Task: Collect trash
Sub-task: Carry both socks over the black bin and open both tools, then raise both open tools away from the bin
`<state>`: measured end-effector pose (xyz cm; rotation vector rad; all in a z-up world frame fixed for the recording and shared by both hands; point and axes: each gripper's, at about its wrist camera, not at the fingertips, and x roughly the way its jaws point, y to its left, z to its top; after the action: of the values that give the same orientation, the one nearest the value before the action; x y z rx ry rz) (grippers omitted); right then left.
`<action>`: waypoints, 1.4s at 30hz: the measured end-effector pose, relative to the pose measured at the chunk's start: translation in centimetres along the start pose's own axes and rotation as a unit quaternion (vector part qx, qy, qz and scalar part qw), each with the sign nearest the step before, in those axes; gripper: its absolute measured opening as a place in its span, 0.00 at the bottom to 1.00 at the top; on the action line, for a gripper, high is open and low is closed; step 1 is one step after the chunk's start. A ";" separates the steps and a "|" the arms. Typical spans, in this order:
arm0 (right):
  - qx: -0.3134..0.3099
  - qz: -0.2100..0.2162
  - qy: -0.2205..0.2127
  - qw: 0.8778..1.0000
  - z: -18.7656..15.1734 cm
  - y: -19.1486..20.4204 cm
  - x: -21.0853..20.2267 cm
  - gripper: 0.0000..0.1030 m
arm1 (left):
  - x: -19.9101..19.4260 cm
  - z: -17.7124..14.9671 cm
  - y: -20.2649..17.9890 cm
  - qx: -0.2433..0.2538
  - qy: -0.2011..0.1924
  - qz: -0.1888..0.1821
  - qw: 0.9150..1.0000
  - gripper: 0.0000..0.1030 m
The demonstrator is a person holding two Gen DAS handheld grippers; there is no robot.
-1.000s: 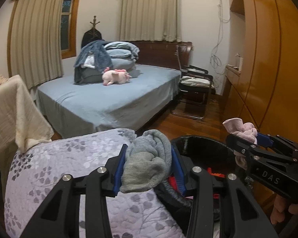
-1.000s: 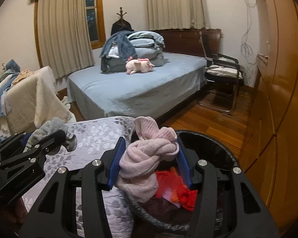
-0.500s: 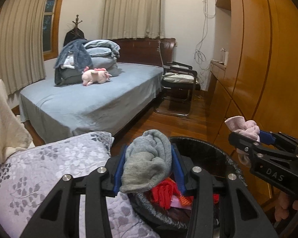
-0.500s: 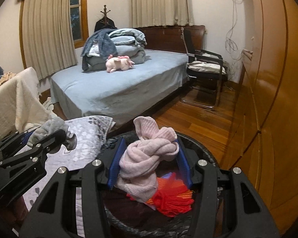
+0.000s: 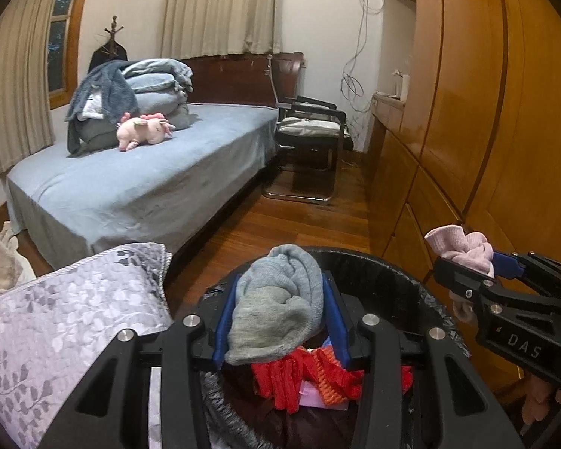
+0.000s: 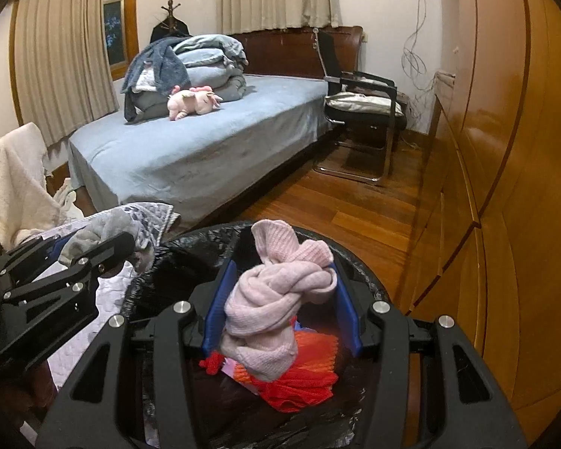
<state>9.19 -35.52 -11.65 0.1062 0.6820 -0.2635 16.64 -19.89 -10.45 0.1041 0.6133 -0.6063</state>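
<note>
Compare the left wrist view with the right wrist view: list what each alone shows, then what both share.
Left wrist only: the right gripper seen from the side, with a hand under it.
Right wrist only: a cream throw at the left edge.
Both: the grey sock clamped in the left gripper, the pink sock clamped in the right, the bin holding red cloth, the bed, and the chair.

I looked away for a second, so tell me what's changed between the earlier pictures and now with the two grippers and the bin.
Both grippers have swung away from the patterned quilt and come over the black-lined bin. The left gripper still clamps the grey sock bundle, the right gripper the pink sock bundle. Nothing was let go. The red items in the bin lie as before.
</note>
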 end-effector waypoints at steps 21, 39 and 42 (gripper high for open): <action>-0.001 -0.045 -0.008 0.999 -1.0 -0.2 -0.6 0.95 | -3.2 1.1 2.7 -0.007 -0.020 -0.007 1.000 0.93; -0.020 0.035 -0.030 0.999 0.4 5.2 -8.8 0.95 | -14.0 -1.6 6.0 -0.035 -0.023 0.101 0.994 0.94; -0.027 0.040 -0.042 0.998 0.7 6.0 -10.4 0.95 | -15.5 -1.6 5.7 -0.030 -0.032 0.107 0.993 0.94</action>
<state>3.57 -27.80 -4.44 0.0703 0.5993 -0.1708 8.93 -6.96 -3.42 0.0925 0.5494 -0.3813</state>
